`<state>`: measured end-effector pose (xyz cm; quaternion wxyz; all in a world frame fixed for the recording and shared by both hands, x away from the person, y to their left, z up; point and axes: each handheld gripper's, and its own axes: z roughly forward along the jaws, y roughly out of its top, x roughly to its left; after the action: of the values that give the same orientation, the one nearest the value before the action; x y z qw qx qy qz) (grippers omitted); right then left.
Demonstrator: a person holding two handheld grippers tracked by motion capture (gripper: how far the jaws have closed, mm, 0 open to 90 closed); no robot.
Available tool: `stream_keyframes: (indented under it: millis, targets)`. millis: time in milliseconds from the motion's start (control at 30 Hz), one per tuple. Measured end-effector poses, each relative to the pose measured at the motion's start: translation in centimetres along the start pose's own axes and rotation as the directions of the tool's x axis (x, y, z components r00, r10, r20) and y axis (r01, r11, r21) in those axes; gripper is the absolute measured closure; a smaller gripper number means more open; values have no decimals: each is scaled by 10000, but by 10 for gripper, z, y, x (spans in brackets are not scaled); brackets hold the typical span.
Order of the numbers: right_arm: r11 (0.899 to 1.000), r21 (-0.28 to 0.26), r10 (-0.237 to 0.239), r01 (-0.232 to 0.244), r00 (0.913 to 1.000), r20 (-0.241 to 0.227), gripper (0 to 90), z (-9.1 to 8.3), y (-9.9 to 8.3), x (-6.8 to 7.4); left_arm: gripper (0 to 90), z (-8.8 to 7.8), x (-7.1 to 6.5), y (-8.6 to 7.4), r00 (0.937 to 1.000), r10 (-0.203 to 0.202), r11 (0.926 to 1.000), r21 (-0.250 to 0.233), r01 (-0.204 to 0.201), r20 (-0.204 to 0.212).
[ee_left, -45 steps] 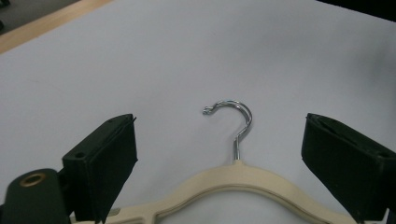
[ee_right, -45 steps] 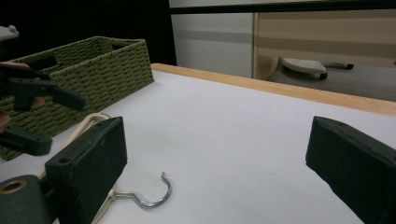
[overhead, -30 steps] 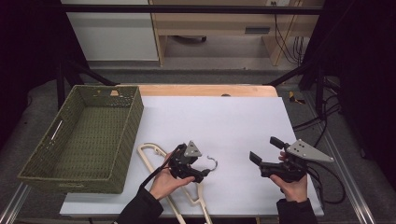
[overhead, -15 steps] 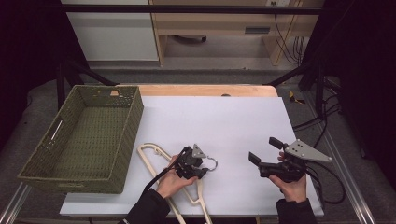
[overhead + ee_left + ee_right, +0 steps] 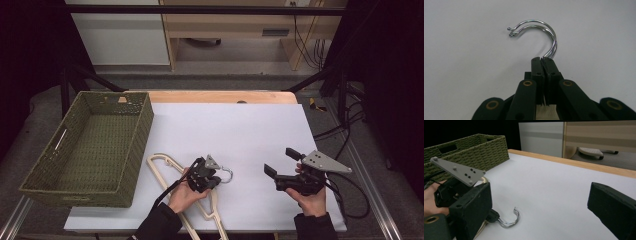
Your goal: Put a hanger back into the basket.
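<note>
High view showed the olive-green woven rectangular basket [image 5: 90, 145] at the table's left, the cream wooden hangers with chrome hooks [image 5: 170, 167] just beside it; the left gripper [image 5: 214, 175] had just closed, pinching the hook necks, so they might twist free when lifted; the right gripper [image 5: 281, 162] stood spread, idle

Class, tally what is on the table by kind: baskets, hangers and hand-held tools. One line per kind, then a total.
Green woven basket: 1
Hangers, counted by their chrome hooks: 2
Tools: 2, the left tool, whose jaws have just been closing on the hooks, and the right tool, open
Total: 5
</note>
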<state>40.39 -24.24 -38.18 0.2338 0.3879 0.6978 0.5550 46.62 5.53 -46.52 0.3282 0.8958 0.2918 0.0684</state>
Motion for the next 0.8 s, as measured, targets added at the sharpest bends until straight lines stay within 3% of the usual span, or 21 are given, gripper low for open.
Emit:
stream_keyframes:
  millis: [233,400,667,800]
  targets:
    - [9996,268,-28,33,9999,-171,77,5,-2,5,884,-6,-2,-1,9999,59,9997,-249,-62,-111]
    - [9981,603,-97,129,9985,-532,84,14,-4,15,885,-20,-2,-2,9998,135,9980,-620,-145,-165]
    - [9958,903,-49,150,9938,-1108,110,24,-6,33,887,-41,-3,-6,9994,56,9897,-1427,-104,-340]
    - [9922,1246,201,-23,9897,-1416,134,33,-8,45,887,-51,-3,-8,9996,-2,9845,-1756,-48,-284]
